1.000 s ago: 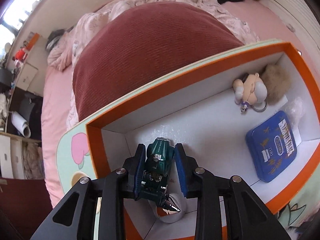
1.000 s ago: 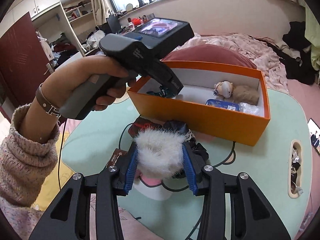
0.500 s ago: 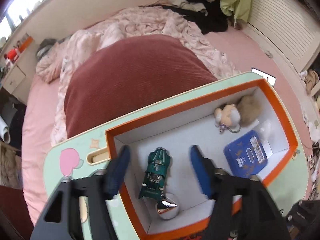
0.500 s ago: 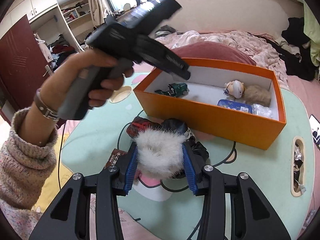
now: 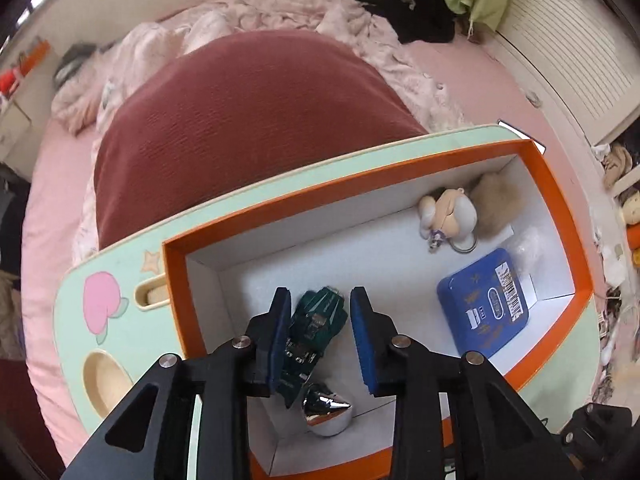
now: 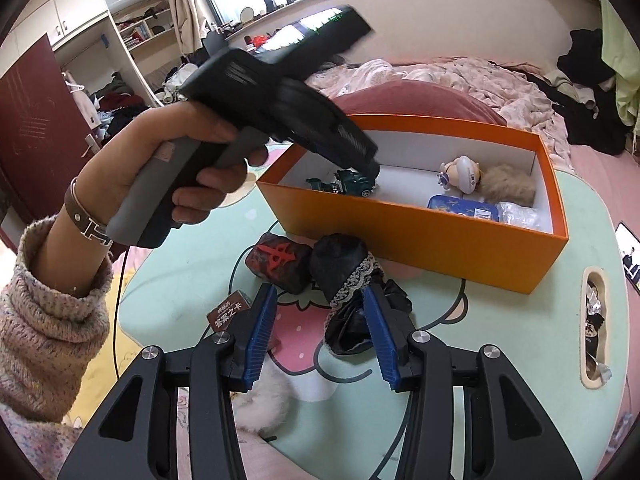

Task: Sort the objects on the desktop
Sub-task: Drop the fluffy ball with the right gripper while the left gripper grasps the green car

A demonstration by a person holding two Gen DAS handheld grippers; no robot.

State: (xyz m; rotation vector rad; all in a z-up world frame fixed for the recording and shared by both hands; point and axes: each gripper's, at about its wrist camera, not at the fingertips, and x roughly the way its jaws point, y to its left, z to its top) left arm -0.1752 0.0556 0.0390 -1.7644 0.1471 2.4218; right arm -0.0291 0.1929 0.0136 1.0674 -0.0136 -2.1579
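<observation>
Now the green toy car (image 5: 316, 320) lies loose in our orange box (image 5: 560, 200), with a silver top (image 5: 326, 408), doll (image 5: 448, 216) and blue tin (image 5: 480, 304).
Our left gripper (image 5: 320, 292) has just been closing its jaws, which flank the car loosely; our right gripper (image 6: 318, 292), spread, has dropped its white pompom (image 6: 260, 404).

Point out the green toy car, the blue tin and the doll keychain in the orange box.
green toy car (image 5: 320, 314), left wrist view, on its roof.
blue tin (image 5: 482, 304), left wrist view, centre of the lid.
doll keychain (image 5: 450, 214), left wrist view, on its head.
</observation>
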